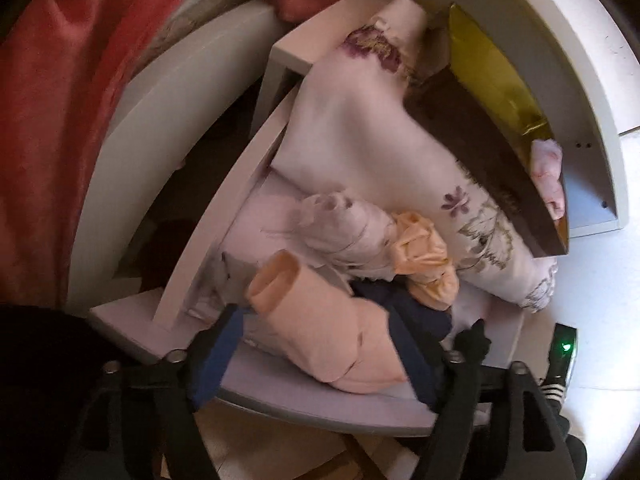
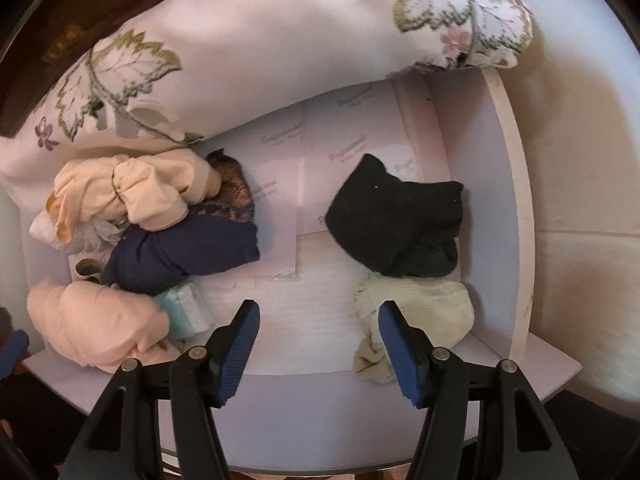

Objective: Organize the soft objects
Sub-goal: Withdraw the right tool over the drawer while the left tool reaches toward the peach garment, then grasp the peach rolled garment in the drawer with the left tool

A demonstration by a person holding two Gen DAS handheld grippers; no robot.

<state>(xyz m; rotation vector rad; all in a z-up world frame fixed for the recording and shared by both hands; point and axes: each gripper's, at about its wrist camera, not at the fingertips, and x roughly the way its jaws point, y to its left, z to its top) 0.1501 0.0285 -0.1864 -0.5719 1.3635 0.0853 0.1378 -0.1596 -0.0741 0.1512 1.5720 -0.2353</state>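
Observation:
An open white drawer [image 2: 280, 400] holds soft things. In the right wrist view a black sock bundle [image 2: 396, 224] and a pale green bundle [image 2: 424, 312] lie at the right; a peach roll [image 2: 96, 324], a navy bundle [image 2: 180, 256] and a peach bundle [image 2: 120, 196] lie at the left. A floral pillow [image 2: 260, 48] lies across the back. My right gripper [image 2: 318, 344] is open and empty above the drawer front. My left gripper [image 1: 320, 356] has its jaws on either side of the peach roll [image 1: 332, 344], gripping it.
The drawer's white paper liner [image 2: 320, 184] shows in the middle. A red curtain [image 1: 52, 120] hangs at the left. A dark upper drawer [image 1: 480, 152] holds a gold packet [image 1: 488, 68]. A white cabinet frame [image 1: 580, 80] and pale floor tiles [image 1: 600, 280] lie to the right.

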